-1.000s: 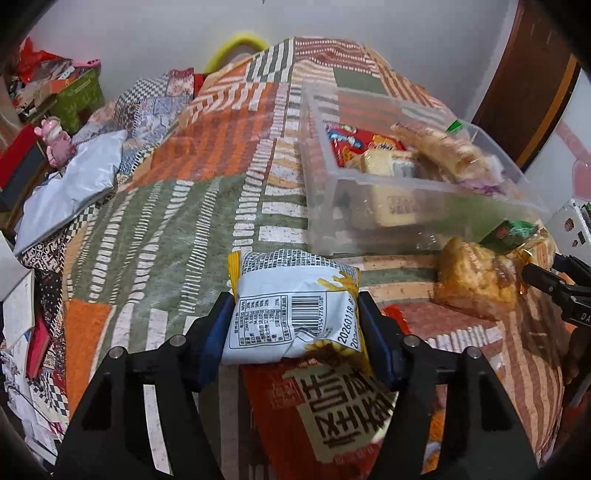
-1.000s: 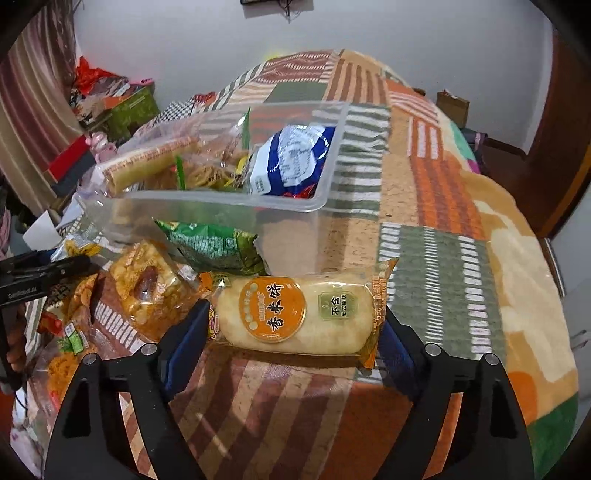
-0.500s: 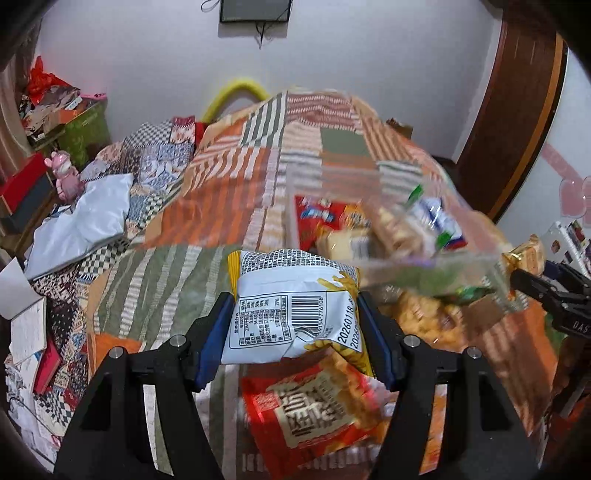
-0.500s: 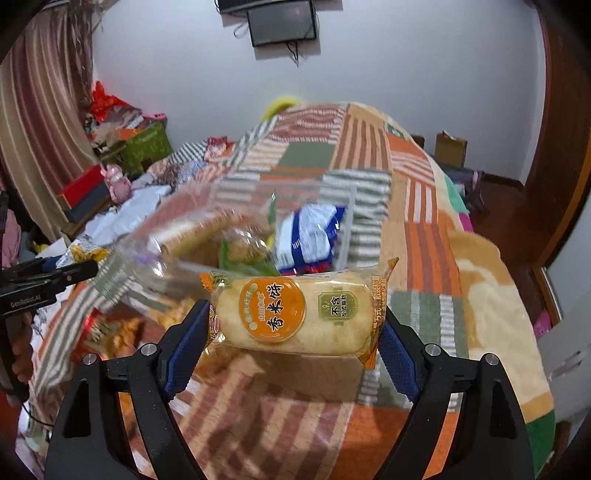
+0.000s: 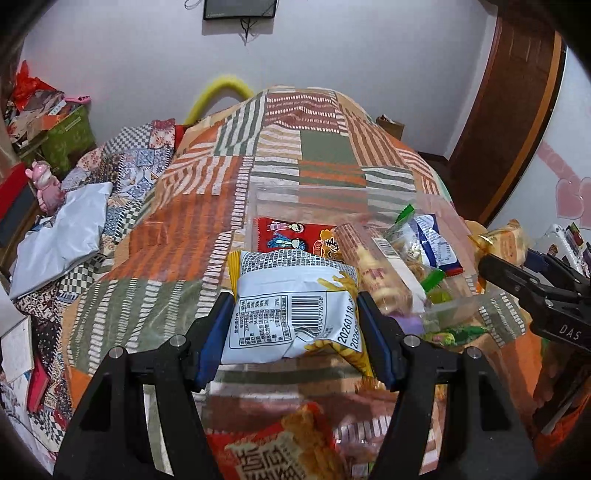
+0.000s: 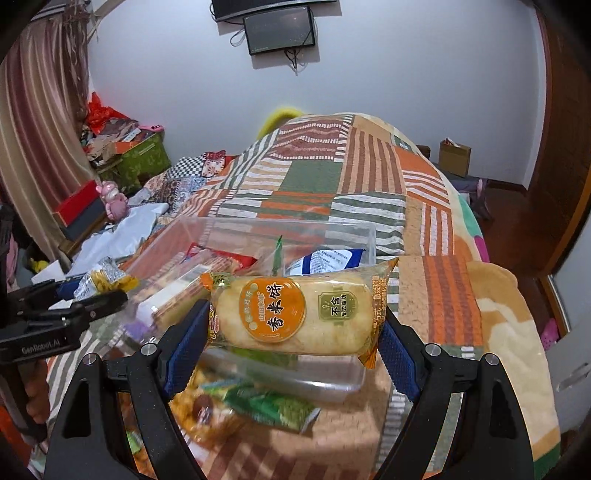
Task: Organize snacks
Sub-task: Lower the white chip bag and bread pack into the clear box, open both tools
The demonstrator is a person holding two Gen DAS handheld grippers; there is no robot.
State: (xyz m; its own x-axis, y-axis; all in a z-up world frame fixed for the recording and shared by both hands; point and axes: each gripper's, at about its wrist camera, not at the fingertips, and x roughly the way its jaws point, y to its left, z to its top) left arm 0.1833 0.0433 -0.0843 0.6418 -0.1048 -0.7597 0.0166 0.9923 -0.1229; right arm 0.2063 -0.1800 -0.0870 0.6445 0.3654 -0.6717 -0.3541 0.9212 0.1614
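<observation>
1. Your left gripper is clamped on a white chip bag, held above the near edge of the clear bin on the bed.
2. Your right gripper is clamped on a rice cracker pack, also above the bin.
3. Carry each over a free spot inside the bin before letting go.
4. Release low, so neither pack bounces out.

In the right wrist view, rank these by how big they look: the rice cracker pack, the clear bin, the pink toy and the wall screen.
1. Clear bin, widest in frame.
2. Rice cracker pack, though it sits close to the camera in the right gripper, so its true size is unsure.
3. Wall screen, far away.
4. Pink toy, smallest.
</observation>
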